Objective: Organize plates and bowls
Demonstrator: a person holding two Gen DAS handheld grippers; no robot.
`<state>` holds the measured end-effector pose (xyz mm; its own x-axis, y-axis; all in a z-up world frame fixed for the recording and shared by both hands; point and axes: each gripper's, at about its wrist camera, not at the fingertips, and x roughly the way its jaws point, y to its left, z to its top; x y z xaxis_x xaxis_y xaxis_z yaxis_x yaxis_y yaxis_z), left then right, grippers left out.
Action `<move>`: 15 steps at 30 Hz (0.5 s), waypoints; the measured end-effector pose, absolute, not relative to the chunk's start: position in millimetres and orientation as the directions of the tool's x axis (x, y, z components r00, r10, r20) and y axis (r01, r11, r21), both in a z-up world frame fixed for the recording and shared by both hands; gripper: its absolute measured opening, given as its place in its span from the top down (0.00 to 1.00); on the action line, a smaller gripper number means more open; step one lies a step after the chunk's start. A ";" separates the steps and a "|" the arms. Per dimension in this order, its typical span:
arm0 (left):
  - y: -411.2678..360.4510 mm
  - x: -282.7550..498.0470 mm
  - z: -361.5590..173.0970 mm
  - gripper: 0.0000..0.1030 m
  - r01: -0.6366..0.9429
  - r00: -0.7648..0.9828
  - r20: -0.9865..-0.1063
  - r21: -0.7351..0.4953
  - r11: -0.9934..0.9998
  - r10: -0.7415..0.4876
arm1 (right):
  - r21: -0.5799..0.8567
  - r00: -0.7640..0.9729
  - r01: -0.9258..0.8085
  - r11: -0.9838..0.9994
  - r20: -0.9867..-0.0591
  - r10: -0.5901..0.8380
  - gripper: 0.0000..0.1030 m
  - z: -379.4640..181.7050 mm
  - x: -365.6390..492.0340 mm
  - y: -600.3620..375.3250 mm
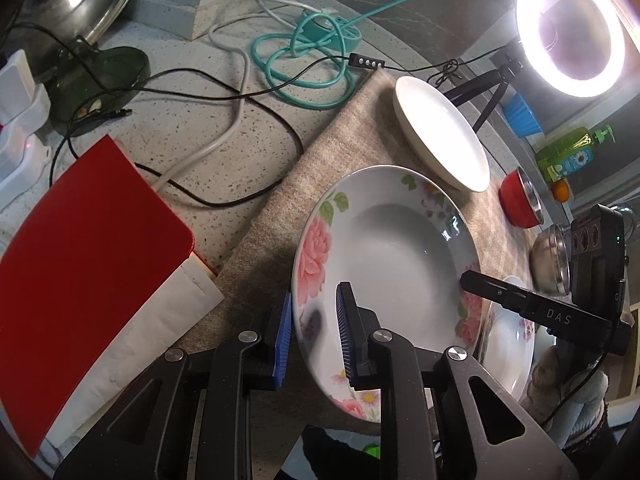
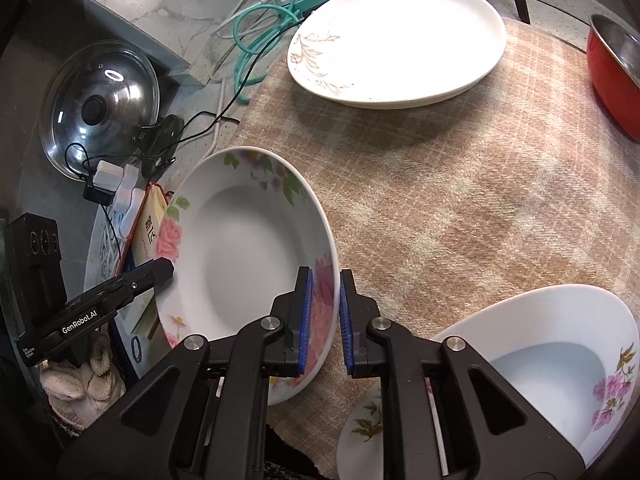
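A deep floral plate (image 1: pixel 384 248) with pink roses is held tilted above the plaid cloth (image 1: pixel 296 184); it also shows in the right wrist view (image 2: pixel 248 248). My left gripper (image 1: pixel 312 336) is shut on its near-left rim. My right gripper (image 2: pixel 324 320) is shut on its opposite rim, and its finger shows in the left wrist view (image 1: pixel 520 304). A white oval plate (image 2: pixel 400 36) with a gold leaf pattern lies at the back of the cloth. A second floral dish (image 2: pixel 560 360) lies at the near right on another plate (image 2: pixel 364 428).
A red bowl (image 2: pixel 612 76) and a steel bowl (image 1: pixel 552 260) stand at the right. A red book (image 1: pixel 88 248), a pot lid (image 2: pixel 100 108), teal and black cables (image 1: pixel 304 68) and a lit ring light (image 1: pixel 572 28) surround the cloth.
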<state>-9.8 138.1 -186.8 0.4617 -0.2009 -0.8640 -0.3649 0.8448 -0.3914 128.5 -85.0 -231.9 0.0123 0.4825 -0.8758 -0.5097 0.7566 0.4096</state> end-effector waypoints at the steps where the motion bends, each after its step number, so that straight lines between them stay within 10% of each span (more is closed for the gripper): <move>1: 137.5 -9.3 -184.2 0.81 -0.361 0.466 -0.861 -0.393 0.846 -0.201 | 0.412 0.014 -0.509 0.756 -0.874 0.486 0.87 -230.1 128.5 -86.0; 15: 108.1 7.4 -158.5 0.81 -0.256 0.498 -0.833 -0.409 0.876 -0.243 | 0.432 0.081 -0.448 0.783 -0.852 0.517 0.87 -201.1 124.3 -132.2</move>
